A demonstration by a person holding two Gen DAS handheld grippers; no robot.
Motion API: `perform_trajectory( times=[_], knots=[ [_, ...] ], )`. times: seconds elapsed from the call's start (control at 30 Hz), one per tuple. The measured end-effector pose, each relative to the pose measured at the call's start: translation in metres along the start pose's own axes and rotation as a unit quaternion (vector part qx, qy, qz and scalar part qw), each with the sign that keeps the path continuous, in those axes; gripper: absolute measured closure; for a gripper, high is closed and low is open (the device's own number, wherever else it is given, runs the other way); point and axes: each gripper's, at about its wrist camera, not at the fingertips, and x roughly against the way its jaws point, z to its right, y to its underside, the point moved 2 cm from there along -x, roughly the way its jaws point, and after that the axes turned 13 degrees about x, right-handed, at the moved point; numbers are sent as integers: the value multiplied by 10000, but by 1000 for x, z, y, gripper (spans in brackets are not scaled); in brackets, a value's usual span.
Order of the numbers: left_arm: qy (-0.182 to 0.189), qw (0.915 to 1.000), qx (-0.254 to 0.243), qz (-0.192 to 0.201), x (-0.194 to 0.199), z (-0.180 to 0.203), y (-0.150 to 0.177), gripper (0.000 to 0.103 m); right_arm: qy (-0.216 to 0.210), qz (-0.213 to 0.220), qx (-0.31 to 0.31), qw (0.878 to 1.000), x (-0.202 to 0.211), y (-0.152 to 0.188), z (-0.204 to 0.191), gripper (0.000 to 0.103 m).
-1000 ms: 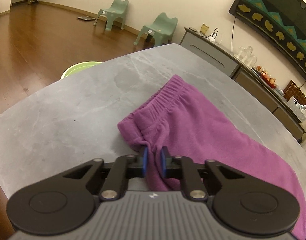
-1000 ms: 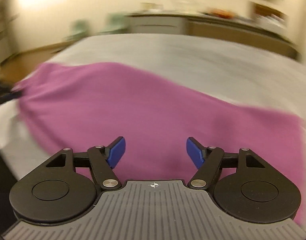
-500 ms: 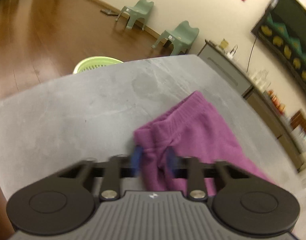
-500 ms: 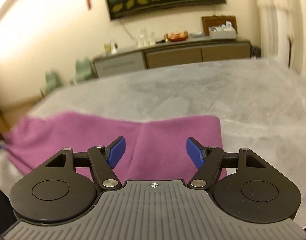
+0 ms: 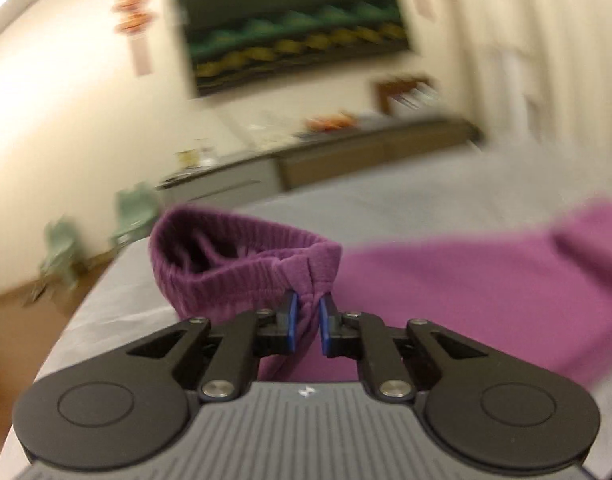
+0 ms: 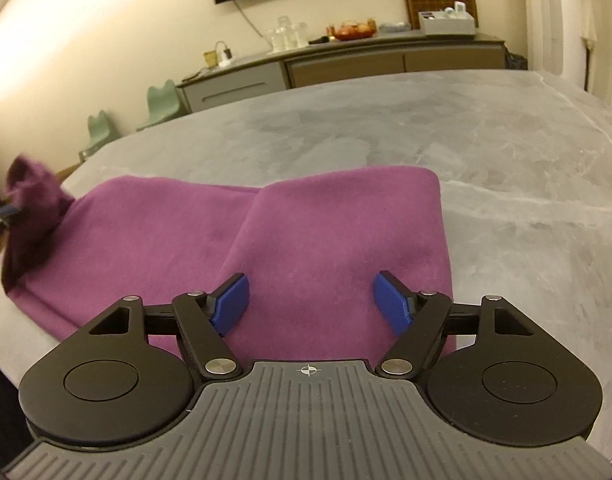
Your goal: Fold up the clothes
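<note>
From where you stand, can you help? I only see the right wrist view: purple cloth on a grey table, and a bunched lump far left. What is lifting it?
Observer: The left gripper. It is shut on the purple trousers at the waistband.
Operator: Is the waistband flat?
Observer: No, the elastic waistband gapes open, raised off the grey table.
Operator: And my gripper?
Observer: The right gripper is open above the folded leg end, holding nothing.
</note>
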Motion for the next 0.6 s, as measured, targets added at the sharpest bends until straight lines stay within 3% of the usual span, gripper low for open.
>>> perform_trajectory(
  times=[0.13,0.2,0.27,0.37,0.53,0.6],
  knots=[
    [301,9959,-851,-78,6,36,21,85,50,-86,342,9994,-2,-1,-8,24],
    [450,9908,-1274,-116,9,54,32,85,408,-83,443,9982,4,-11,-15,26],
    [599,9836,-1694,-155,12,72,43,83,288,286,577,9975,16,-30,-30,25],
    [791,9712,-2235,-217,14,96,59,82,-570,529,726,9943,12,-65,-67,22],
    [693,9757,-2072,-168,15,90,60,82,-2083,284,1039,9721,-59,-126,-153,21],
    [671,9781,-1965,-106,20,86,56,80,-2317,-180,1124,9661,-94,-130,-181,18]
  ],
)
